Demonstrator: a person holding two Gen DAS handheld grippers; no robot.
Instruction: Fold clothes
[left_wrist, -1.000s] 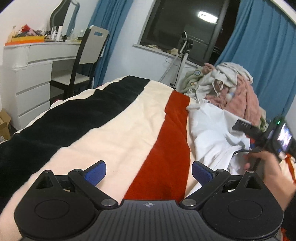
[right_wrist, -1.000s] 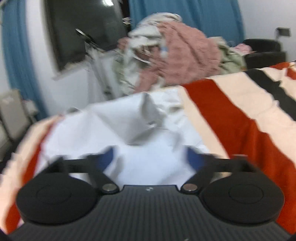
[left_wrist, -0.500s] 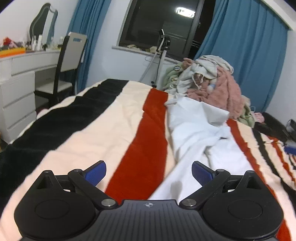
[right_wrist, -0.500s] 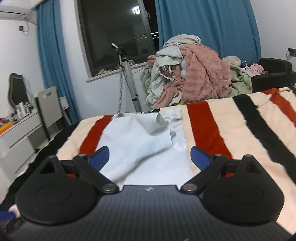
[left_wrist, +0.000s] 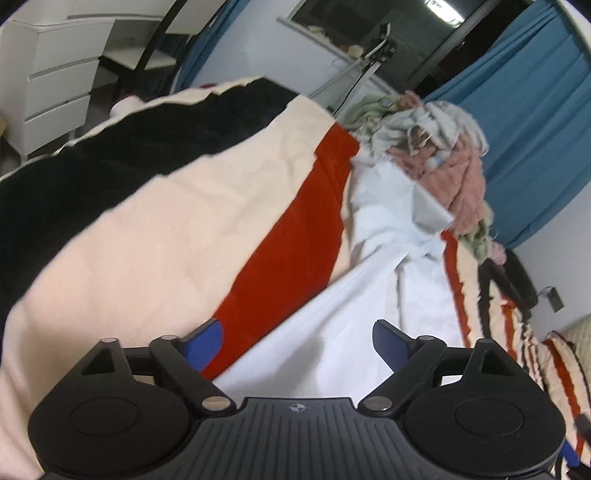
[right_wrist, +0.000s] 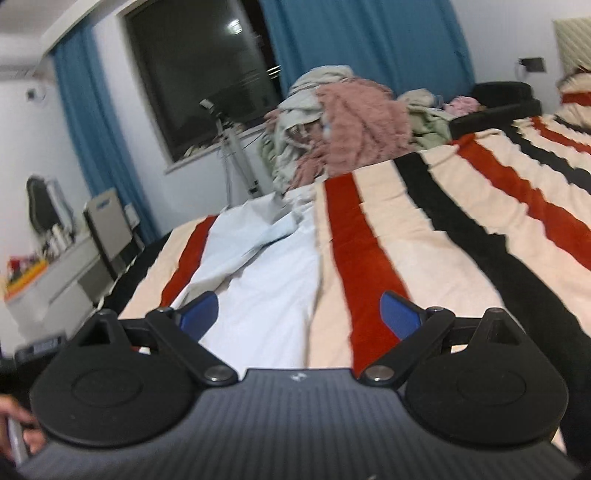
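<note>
A white garment (left_wrist: 388, 266) lies rumpled lengthwise on the striped bed blanket (left_wrist: 177, 221); it also shows in the right wrist view (right_wrist: 266, 273). My left gripper (left_wrist: 297, 341) is open and empty, low over the garment's near left edge, tilted. My right gripper (right_wrist: 299, 314) is open and empty, low over the garment's near right edge where it meets a red stripe (right_wrist: 365, 273).
A pile of unfolded clothes (right_wrist: 343, 118) sits at the bed's far end (left_wrist: 443, 155). A white dresser (left_wrist: 55, 81) and a chair (right_wrist: 107, 229) stand to the left. A tripod (right_wrist: 232, 147) stands by the window. Blue curtains hang behind.
Both grippers have dropped toward the garment's near end. The left view has tilted and swung right; the right view has swung right.
</note>
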